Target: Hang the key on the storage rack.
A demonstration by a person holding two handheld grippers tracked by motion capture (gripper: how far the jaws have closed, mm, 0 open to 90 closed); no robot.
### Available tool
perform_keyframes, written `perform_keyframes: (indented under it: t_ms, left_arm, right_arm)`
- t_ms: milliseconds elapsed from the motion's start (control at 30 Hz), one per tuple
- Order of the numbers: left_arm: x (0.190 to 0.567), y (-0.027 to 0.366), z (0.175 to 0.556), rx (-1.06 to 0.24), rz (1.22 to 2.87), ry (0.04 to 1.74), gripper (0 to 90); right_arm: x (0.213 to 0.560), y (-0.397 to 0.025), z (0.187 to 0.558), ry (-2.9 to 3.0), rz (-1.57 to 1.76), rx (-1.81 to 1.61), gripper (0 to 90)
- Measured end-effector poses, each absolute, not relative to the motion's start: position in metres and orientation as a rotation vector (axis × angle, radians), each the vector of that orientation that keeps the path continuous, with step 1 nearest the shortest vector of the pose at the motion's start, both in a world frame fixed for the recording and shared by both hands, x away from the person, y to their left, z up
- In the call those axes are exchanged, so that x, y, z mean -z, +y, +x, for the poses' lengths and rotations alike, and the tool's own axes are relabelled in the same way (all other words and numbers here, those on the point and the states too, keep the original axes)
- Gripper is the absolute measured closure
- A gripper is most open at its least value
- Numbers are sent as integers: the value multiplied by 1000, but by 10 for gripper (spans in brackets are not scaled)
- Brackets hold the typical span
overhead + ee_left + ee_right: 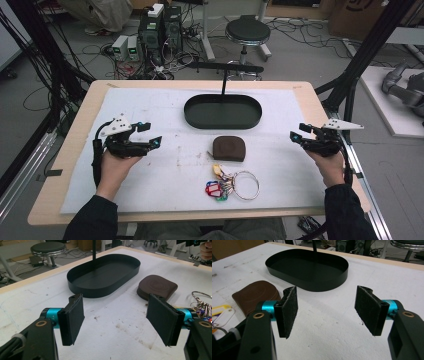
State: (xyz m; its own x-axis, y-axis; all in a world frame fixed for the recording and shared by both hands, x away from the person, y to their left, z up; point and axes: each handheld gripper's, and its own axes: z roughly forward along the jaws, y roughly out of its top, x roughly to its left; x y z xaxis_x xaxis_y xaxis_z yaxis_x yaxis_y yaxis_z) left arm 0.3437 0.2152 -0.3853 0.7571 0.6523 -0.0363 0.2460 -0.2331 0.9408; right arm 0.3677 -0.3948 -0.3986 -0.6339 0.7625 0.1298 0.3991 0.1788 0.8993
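The left gripper [146,134] at middle left of the high view stood wide open, holding nothing; the right gripper [296,133] at middle right gaped equally, empty; one black oval tray [223,121] sat upper centre, one brown pouch [229,148] below it; one key bunch [231,185] lay lower centre, perhaps four tags, too small to count surely.

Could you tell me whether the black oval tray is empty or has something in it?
Empty. The black oval tray shows a bare floor in both gripper views; the brown pouch and key ring lie outside it on the white mat.
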Motion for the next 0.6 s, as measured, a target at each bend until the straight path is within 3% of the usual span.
perform_keyframes:
  t_ms: [600]
  left_arm:
    - [390, 202, 358, -429, 1834, 678, 302]
  right_arm:
    - [404, -391, 351, 2195, 1042, -1506, 454]
